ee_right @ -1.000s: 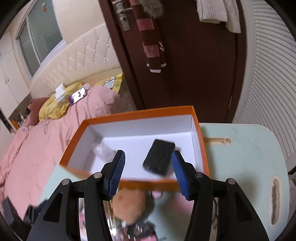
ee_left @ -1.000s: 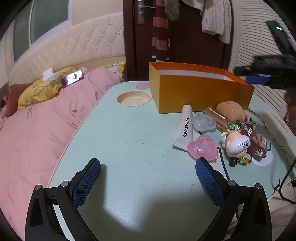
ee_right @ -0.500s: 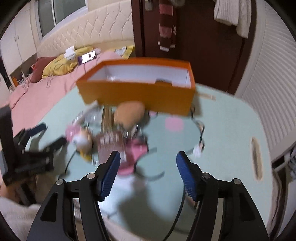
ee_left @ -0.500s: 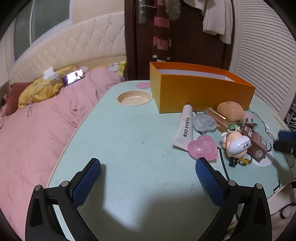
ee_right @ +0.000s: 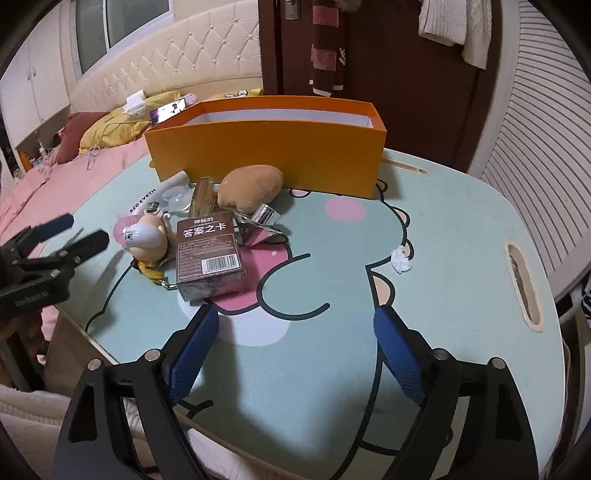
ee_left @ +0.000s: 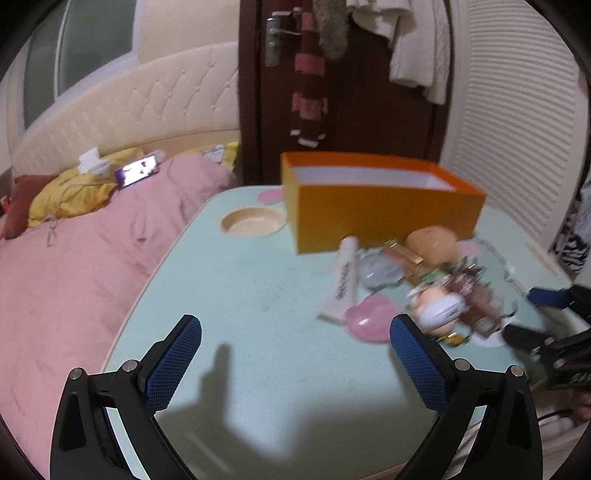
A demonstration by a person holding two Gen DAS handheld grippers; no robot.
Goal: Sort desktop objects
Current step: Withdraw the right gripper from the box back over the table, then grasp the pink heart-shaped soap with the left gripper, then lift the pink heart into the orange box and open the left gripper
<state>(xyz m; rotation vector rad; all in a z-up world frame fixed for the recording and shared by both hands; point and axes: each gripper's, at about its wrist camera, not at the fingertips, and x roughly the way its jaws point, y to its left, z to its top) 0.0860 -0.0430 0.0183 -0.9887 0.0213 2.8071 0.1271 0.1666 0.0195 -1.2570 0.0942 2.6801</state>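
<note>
White tube (ee_right: 159, 193) left of centre in the right wrist view reading "RED EVRTH", brown card box (ee_right: 208, 253) at centre reading "神秘的 答案之卡" with a barcode, smaller print unreadable

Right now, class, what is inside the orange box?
Only white inner walls show inside the box. Its floor is hidden by the front wall, so any contents cannot be seen.

A bed with a pink quilt (ee_left: 74, 266) lies along the left edge of the desk, with a yellow pillow (ee_right: 110, 129) and a lit phone (ee_left: 136, 171) on it. Behind the desk's far edge, a dark door (ee_left: 362, 103) carries a striped scarf (ee_left: 308, 99) and a white sweater (ee_right: 454, 26)
</note>
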